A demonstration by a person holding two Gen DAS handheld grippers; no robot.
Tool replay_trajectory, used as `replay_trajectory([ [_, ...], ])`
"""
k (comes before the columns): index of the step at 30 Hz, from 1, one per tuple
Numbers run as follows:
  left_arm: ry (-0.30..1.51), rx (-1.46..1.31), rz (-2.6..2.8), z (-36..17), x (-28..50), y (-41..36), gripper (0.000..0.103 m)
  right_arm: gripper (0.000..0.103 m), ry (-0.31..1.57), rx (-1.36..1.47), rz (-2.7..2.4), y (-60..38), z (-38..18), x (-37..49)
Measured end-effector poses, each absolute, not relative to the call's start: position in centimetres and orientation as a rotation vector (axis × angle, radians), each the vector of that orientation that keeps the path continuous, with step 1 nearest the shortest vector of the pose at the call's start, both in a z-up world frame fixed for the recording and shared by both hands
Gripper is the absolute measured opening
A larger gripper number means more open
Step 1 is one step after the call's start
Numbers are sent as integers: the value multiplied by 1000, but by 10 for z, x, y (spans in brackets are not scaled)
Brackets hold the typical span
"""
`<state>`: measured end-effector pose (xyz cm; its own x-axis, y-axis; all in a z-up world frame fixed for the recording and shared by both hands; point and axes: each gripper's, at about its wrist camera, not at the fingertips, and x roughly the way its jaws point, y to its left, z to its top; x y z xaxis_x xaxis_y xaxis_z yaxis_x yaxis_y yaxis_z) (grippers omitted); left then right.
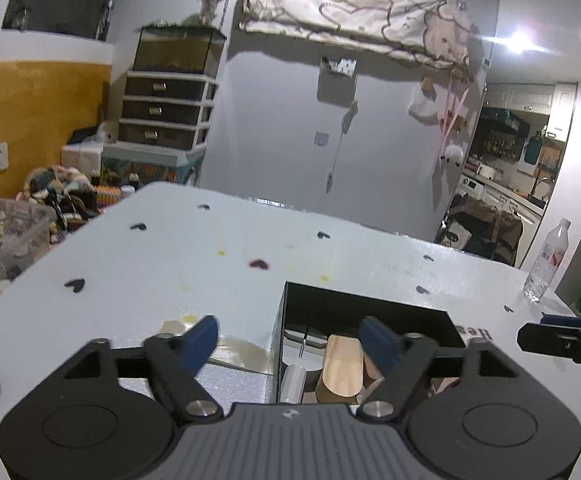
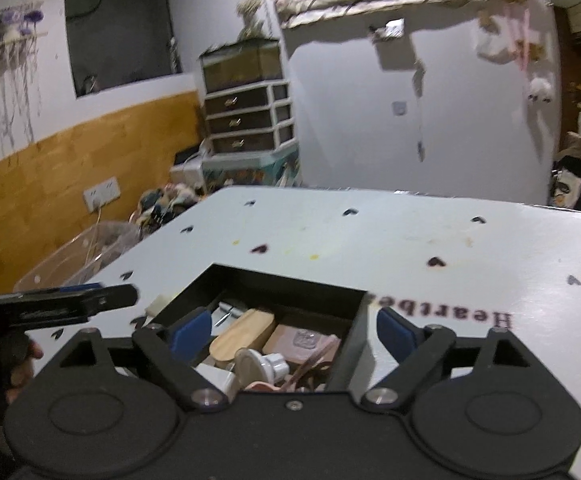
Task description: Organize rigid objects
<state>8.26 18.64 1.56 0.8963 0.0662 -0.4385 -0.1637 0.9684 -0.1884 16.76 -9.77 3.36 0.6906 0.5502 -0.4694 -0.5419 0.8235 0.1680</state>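
Dim indoor light, cool cast. Two ceiling lamps point(image 1: 519, 42) flare with streaks, upper right of white wall panel point(image 1: 290, 128). Hard shadows on panel under hanging cloth point(image 1: 354, 8). Right wrist view motion-blurred. Fisheye bends edges, dark corners.

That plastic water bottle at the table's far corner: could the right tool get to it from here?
Probably yes. The right tool is open and holds nothing, and the water bottle stands alone on bare table, away from the black box.

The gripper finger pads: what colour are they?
Dark blue pads on black linkages, clearest in the right wrist view.
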Motion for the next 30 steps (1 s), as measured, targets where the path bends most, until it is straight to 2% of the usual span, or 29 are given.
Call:
replay_trajectory([
  [4,406,-203,128,22,62,173,96,97,472,28,569,-110,31,151],
  [9,356,-197,135,23,37,155,103,102,405,3,536,-121,25,125],
  [19,295,-99,147,14,-10,112,103,103,332,-18,481,-144,11,72],
  [30,286,-74,134,6,-37,99,103,103,299,9,402,-168,-1,35],
])
